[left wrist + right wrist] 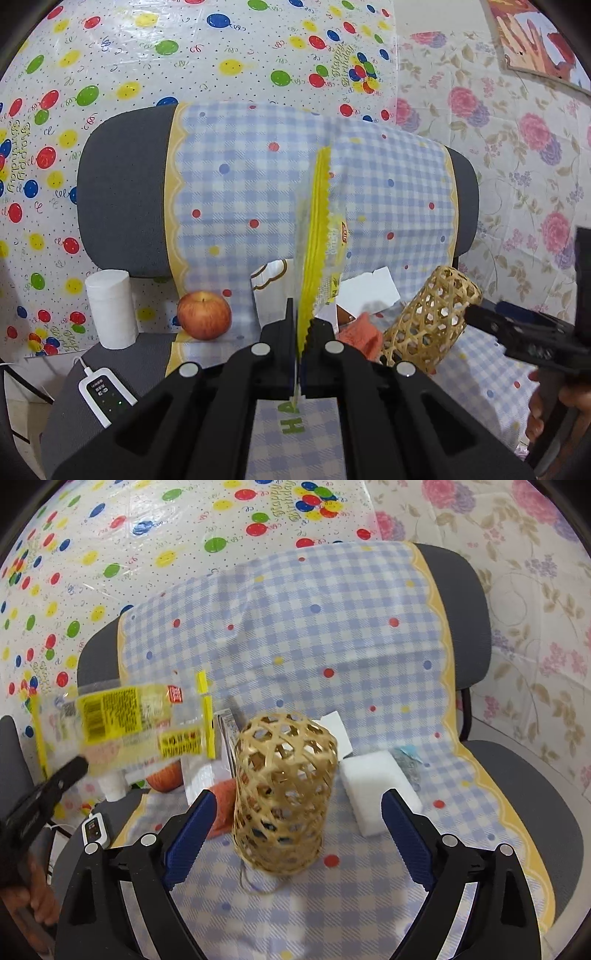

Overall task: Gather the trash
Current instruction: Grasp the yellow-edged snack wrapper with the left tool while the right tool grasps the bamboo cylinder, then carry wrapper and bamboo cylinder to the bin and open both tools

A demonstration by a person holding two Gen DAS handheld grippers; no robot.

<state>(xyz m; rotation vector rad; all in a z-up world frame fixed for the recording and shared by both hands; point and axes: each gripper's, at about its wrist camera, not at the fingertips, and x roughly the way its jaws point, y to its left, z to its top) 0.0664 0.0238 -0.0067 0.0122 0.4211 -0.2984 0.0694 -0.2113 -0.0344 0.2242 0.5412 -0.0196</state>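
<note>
Standing just ahead of the right gripper (295, 834), whose jaws were spread wide, the woven bamboo lattice basket (284, 794) looked light but stiff (best taken around its wall). Left of it, the left gripper (301, 332) was clamped on the thin, crinkly yellow-and-clear plastic wrapper (319, 236), pinched at its edge.

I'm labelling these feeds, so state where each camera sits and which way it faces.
Left wrist: on the left gripper, facing the chair back; its fingers are shut on the yellow wrapper, right gripper at right edge.
Right wrist: on the open right gripper, looking down at the woven basket; a hand shows.
Shared: basket, wrapper, apple.
</note>
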